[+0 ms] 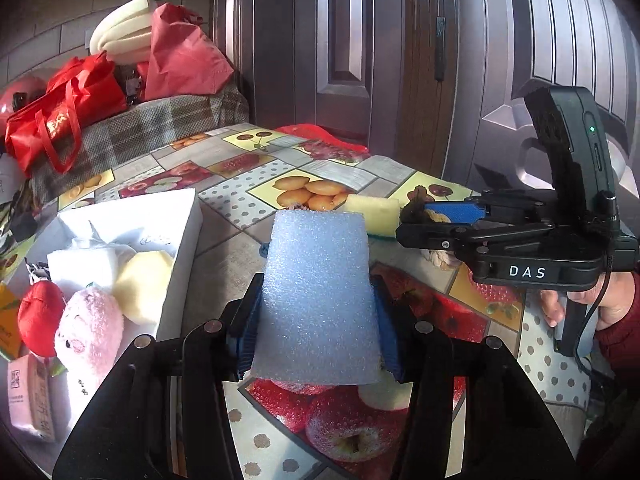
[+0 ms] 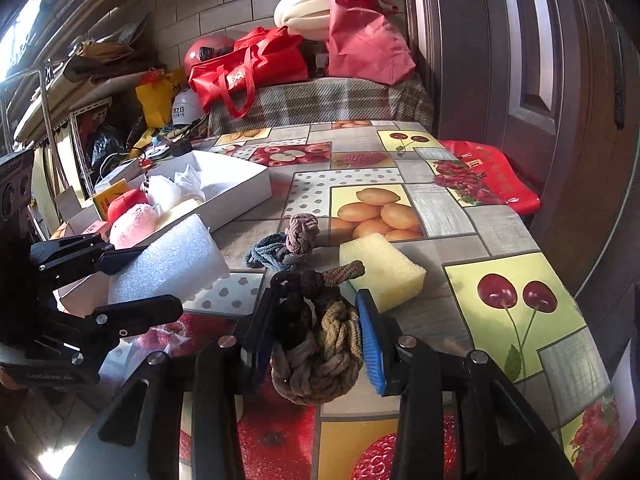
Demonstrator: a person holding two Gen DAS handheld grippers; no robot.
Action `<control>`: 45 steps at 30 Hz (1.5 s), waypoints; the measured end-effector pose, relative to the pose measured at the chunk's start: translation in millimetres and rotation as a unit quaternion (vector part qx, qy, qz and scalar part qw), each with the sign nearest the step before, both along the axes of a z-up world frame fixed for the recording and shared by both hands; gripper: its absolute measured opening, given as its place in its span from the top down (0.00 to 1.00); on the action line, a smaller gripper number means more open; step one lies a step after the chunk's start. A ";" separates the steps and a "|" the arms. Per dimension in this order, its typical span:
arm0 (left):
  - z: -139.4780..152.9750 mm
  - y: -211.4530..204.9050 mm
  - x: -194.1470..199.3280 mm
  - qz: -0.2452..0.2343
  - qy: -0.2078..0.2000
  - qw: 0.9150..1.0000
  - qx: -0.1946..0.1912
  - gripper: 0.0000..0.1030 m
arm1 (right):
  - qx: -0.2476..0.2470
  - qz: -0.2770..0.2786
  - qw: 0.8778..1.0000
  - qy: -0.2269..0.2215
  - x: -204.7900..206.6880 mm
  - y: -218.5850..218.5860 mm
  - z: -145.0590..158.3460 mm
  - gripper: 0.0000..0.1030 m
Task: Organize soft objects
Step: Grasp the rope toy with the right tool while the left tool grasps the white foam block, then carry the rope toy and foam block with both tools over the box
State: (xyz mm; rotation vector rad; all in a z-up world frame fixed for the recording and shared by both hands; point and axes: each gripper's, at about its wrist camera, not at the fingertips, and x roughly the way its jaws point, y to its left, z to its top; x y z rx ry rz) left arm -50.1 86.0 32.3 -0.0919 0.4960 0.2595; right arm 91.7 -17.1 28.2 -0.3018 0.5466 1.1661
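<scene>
The desk (image 2: 500, 224) wears a patchwork oilcloth of grey wood-grain and white polka-dot panels mixed with fruit prints: red cherries on yellow-green, orange lemons on pale yellow, red strawberries and apples. On it lie a pale blue foam block (image 1: 320, 304), a yellow sponge (image 2: 380, 272), a knotted rope toy (image 2: 316, 344) in tan, grey and dark brown, and a grey-blue and mauve rope knot (image 2: 286, 246). The white box (image 2: 236, 188) holds a pink plush (image 1: 90, 330), a red plush (image 1: 38, 316) and a cream sponge (image 1: 142, 284), while the black grippers carry blue-padded fingers (image 2: 370, 340).

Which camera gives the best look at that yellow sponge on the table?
The right wrist view: the yellow sponge lies whole and near, just past the rope knot. The left wrist view shows only a strip of it behind the blue foam block.
</scene>
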 end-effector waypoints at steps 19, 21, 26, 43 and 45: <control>13.2 42.2 -87.2 0.136 -0.096 0.985 0.052 0.51 | 0.037 0.009 0.997 -0.064 -30.1 26.4 7.6 0.62; 12.9 48.7 -93.5 0.149 -0.098 0.983 0.052 0.51 | 0.036 0.014 0.997 -0.070 -34.3 31.3 7.8 0.62; 11.5 62.7 -105.0 0.177 -0.102 0.978 0.052 0.51 | 0.039 0.023 0.996 -0.077 -44.4 40.3 8.0 0.62; 9.6 108.9 -134.8 0.248 -0.100 0.962 0.050 0.51 | 0.050 0.067 0.993 -0.080 -76.2 76.2 8.9 0.62; 9.2 115.8 -138.5 0.259 -0.101 0.960 0.045 0.51 | 0.052 0.074 0.993 -0.079 -81.6 81.1 9.2 0.62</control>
